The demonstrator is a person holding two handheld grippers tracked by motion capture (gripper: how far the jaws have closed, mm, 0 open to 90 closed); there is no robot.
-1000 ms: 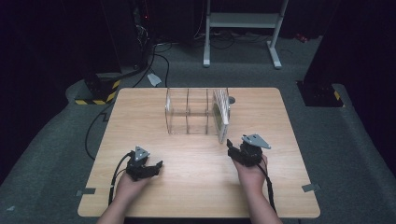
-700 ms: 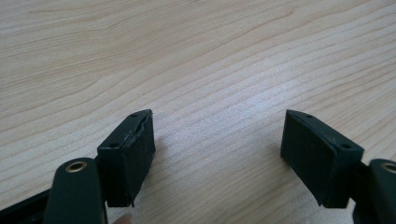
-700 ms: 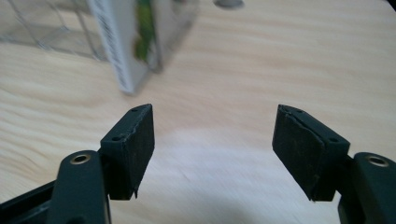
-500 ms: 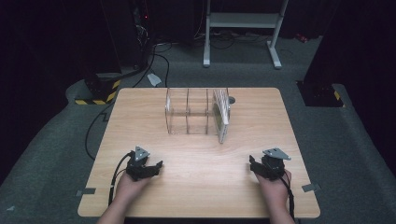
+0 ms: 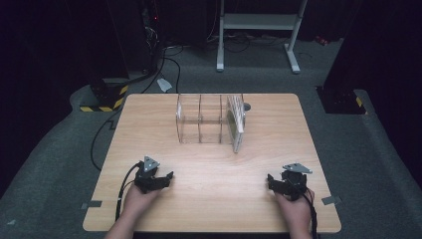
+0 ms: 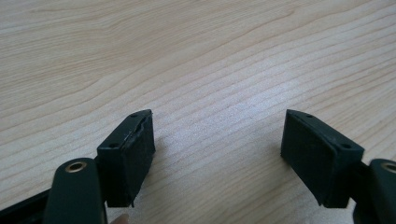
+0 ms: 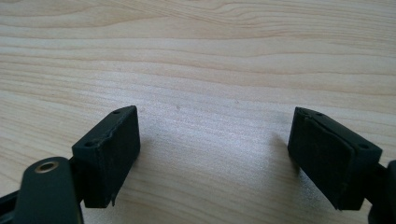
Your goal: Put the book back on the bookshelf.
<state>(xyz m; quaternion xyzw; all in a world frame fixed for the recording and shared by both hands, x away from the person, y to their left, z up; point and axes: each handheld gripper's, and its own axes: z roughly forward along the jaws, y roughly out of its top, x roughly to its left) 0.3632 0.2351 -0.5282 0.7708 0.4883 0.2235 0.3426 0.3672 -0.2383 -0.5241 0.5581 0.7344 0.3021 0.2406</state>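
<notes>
The right gripper [image 5: 285, 181] has moved from beside the clear rack [image 5: 209, 119] toward the table's [image 5: 214, 199] near right edge, well apart from the rack. Its jaws have just been opening, with nothing between them.

Light wood-grain table [image 5: 209, 164]; clear rack [image 5: 201, 119]; black grippers, left [image 5: 158, 180], right [image 5: 283, 185].

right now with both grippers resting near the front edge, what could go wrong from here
The clear rack is see-through, so its thin dividers are hard to judge; a gripper coming in could knock it. The flat pieces stand on edge at its right end, one reaching past the rack's front, and might tip if bumped. The right gripper sits near the table's front right corner with open, empty jaws that have just been opening; its cable could snag on the table's edge.
</notes>
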